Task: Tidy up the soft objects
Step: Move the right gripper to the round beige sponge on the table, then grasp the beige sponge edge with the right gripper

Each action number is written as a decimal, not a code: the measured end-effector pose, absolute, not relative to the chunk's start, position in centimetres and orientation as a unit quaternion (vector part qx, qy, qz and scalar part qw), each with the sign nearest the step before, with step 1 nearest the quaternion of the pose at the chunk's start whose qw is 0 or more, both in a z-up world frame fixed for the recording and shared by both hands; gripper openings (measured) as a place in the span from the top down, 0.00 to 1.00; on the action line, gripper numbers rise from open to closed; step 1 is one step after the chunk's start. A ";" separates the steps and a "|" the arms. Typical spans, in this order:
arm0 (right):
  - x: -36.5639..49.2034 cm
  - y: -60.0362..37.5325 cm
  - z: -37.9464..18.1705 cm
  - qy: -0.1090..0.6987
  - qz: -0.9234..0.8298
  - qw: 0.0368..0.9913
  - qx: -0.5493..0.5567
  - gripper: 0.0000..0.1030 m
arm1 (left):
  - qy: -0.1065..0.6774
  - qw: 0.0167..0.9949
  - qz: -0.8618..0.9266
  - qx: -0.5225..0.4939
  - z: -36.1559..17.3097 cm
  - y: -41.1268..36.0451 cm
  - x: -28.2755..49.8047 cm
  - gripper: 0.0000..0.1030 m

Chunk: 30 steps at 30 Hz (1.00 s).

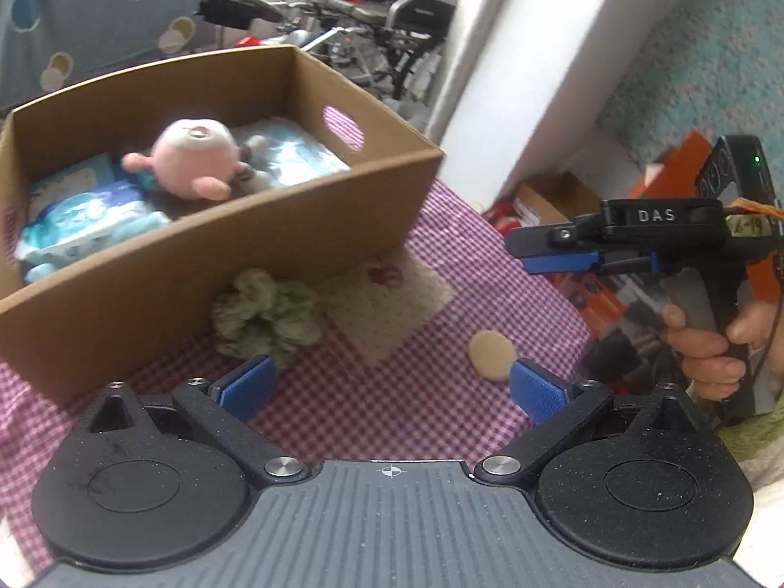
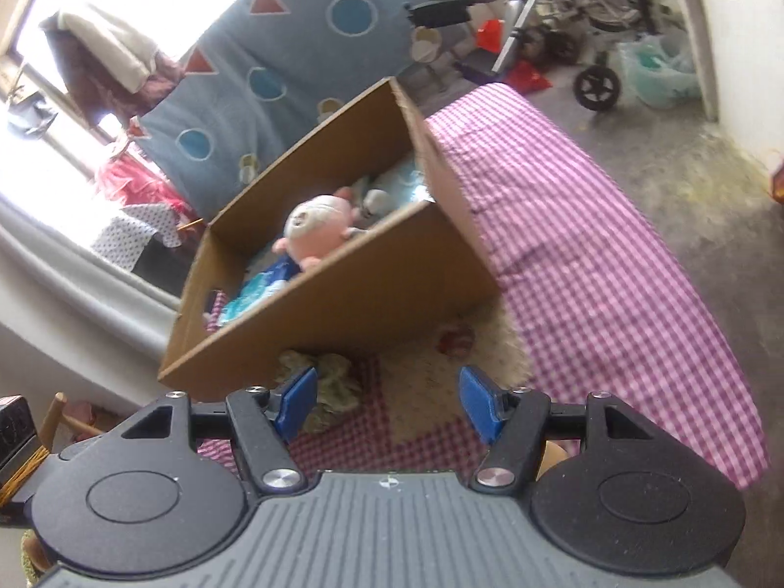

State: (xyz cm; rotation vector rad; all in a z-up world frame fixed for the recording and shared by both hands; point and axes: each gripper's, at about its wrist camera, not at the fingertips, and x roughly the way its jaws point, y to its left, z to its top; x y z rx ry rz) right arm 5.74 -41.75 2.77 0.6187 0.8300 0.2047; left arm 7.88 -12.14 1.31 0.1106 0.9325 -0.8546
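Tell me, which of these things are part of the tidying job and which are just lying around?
Part of the job:
cardboard box
pink plush toy
blue soft packs
green cloth
tan round pad

Just lying about:
wheelchair
blue patterned blanket
orange boxes

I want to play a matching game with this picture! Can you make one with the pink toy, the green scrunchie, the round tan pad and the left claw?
Things:
1. pink plush toy
2. green scrunchie
3. round tan pad
4. left claw

Match with:
A. against the box's outside wall
B. open, holding nothing
C. inside the cardboard box
D. alone on the checked cloth

Pairs: 1-C, 2-A, 3-D, 4-B
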 end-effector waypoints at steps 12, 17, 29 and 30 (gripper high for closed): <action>-0.1 -46.8 -6.2 0.415 0.009 0.842 0.344 0.52 | 0.438 0.728 -0.479 0.220 -5.5 -25.9 5.6 0.28; 0.2 -47.8 -7.1 0.424 0.027 0.833 0.355 0.59 | 0.452 0.716 -0.476 0.235 -7.0 -27.9 5.6 0.36; 0.5 -48.7 -8.4 0.426 0.064 0.812 0.393 0.63 | 0.441 0.729 -0.464 0.240 -7.6 -28.5 6.3 0.54; 0.6 -48.7 -8.4 0.426 0.064 0.812 0.394 0.63 | 0.445 0.730 -0.466 0.228 -7.6 -28.3 6.6 0.54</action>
